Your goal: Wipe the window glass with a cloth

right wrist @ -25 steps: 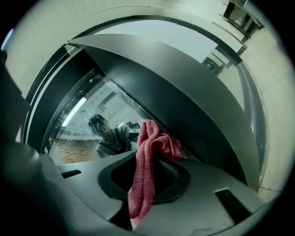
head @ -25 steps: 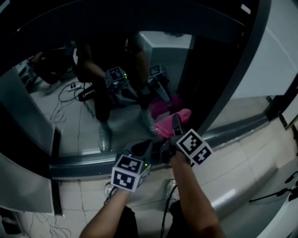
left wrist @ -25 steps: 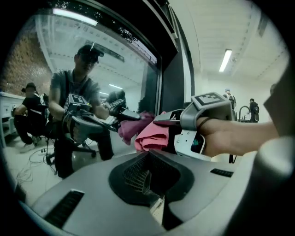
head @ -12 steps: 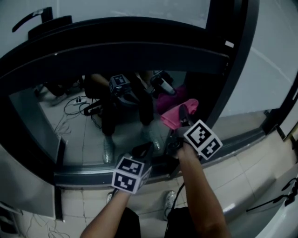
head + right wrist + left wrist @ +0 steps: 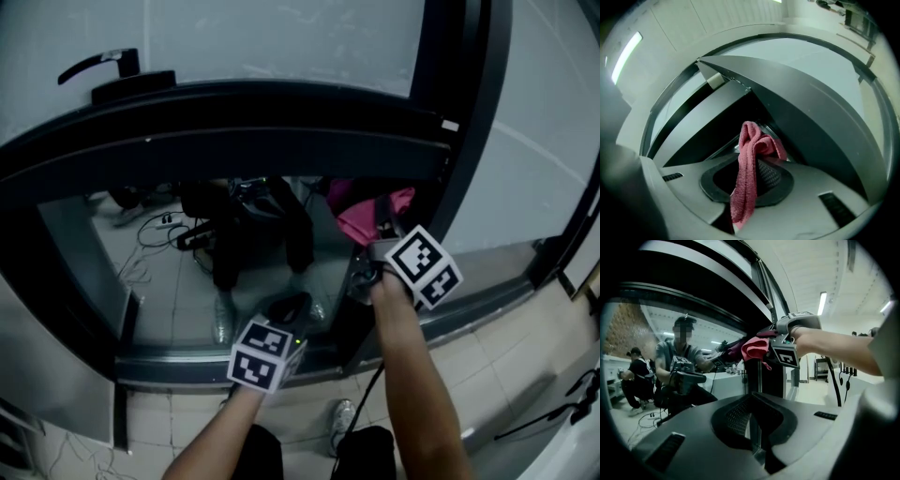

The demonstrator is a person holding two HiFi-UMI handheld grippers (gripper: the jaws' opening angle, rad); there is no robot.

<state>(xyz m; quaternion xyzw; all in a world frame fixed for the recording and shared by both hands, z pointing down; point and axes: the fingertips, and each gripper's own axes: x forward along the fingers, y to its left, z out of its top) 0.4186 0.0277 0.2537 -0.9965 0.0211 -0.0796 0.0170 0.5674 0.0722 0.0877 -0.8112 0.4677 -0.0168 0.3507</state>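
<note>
**A:** Entry one, cloth [image 5: 370,214]. Location?

**B:** Pink, pinched tight in the right gripper [image 5: 382,236]. It sits against the window glass [image 5: 178,272] at the pane's 2 o'clock corner, just under the dark crossbar [image 5: 281,141].

**A:** Change over the last second?

**B:** Cloth and right gripper have climbed the pane from its 5 o'clock edge toward 12. I judge this an upward stroke near its end. By my estimate the 9 o'clock side of the pane remains to do.

**A:** Orientation?

**B:** In the right gripper view the long axis runs 12 to 6. The bunched fold lies beyond the jaw tips and points at the glass, and the loose tail hangs back toward 6. In this dim light the fold probably presses flat on the pane, but I cannot be certain.

**A:** Entry two, left gripper [image 5: 289,309]?

**B:** Low, at 6 o'clock by the sill. Its jaws are closed together with nothing between them. Idle.
</note>
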